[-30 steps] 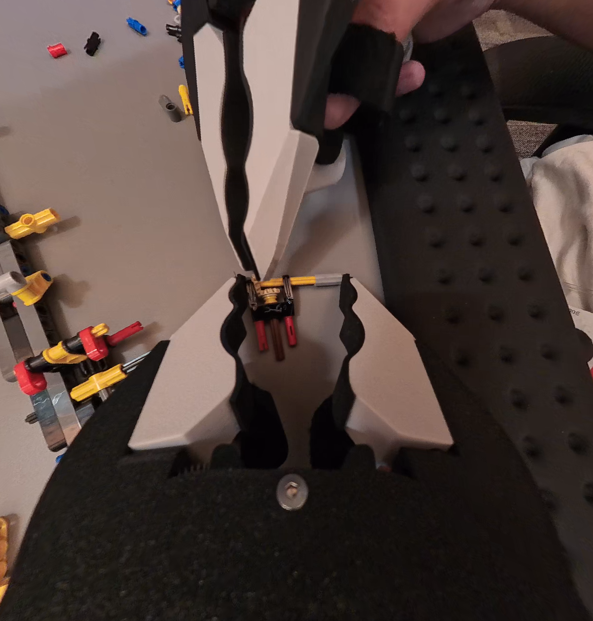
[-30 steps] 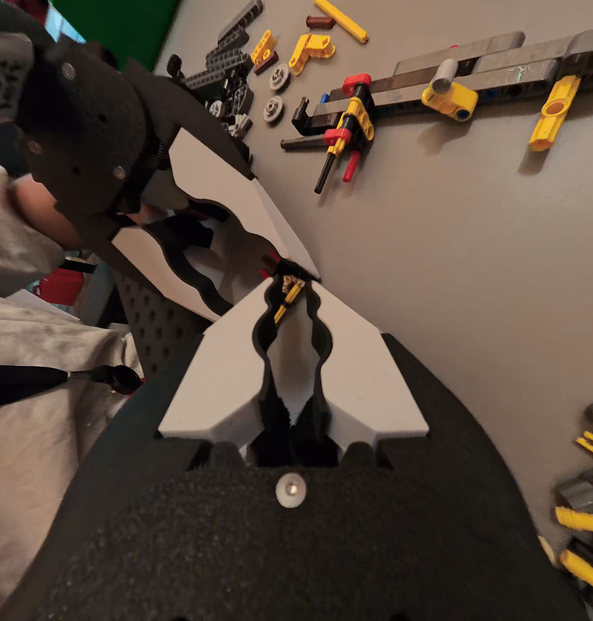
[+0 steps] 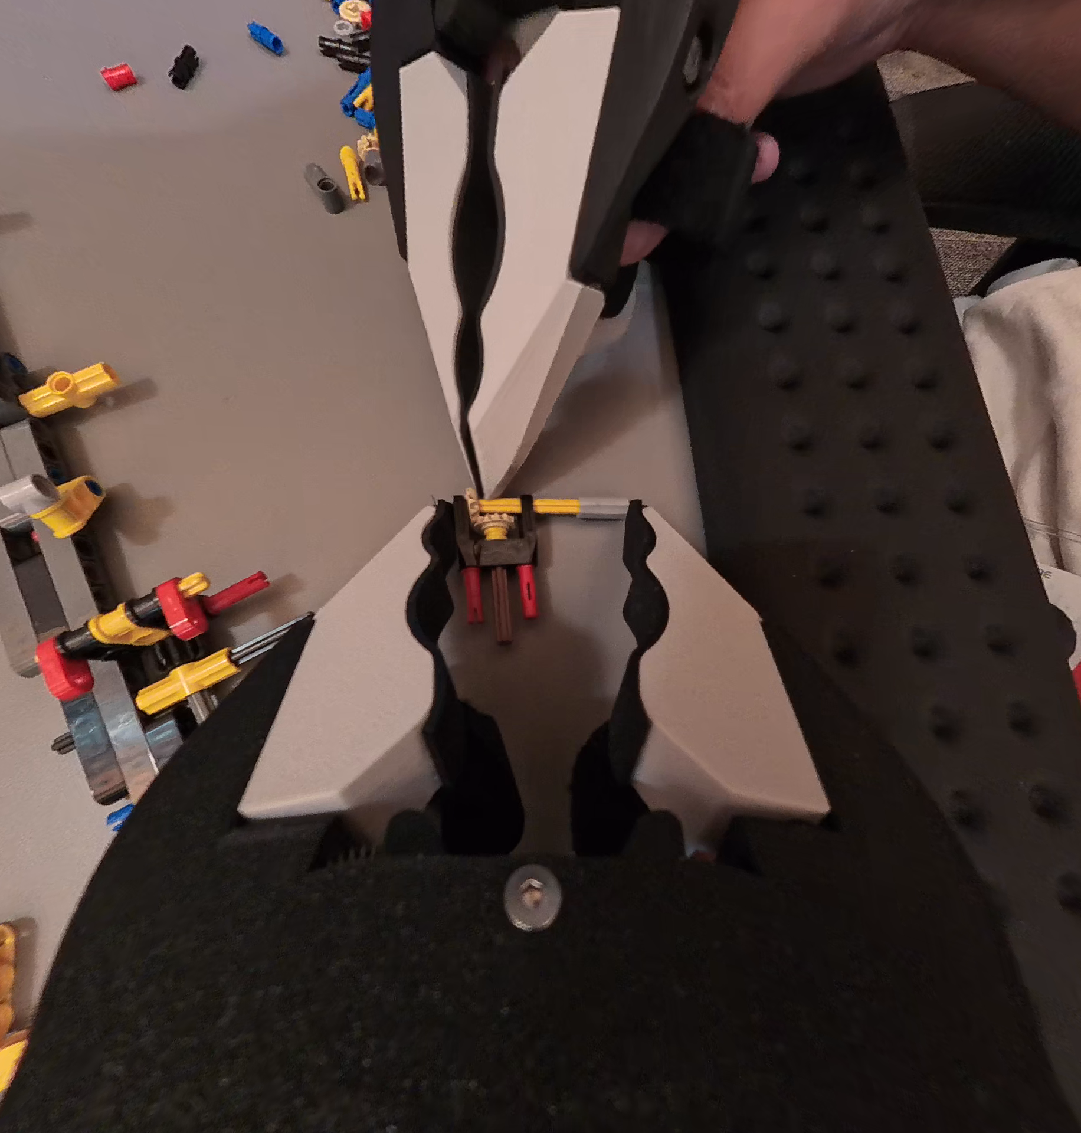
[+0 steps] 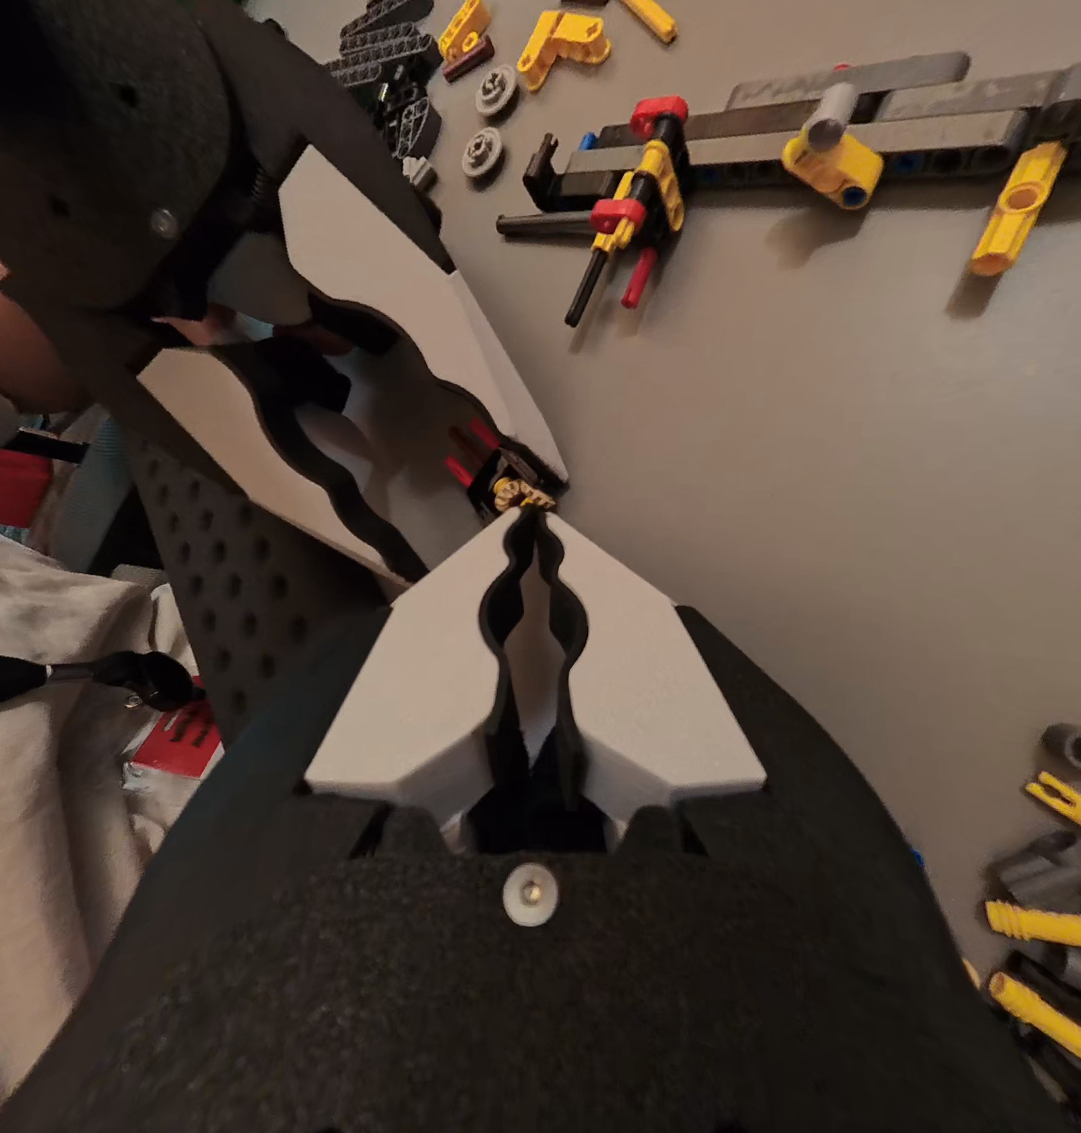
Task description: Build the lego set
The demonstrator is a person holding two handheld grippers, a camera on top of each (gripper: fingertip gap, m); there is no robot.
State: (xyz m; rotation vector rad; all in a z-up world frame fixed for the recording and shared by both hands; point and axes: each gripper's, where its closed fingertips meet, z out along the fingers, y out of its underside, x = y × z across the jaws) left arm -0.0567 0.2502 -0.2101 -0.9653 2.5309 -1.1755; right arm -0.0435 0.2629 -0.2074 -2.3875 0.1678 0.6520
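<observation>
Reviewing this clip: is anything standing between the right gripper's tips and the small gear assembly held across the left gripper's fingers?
Nothing visible does. The right gripper has its nearly closed tips right at the tan gear on the small gear assembly, which spans the left gripper by its yellow axle. Whether the tips actually pinch a piece cannot be told.
</observation>
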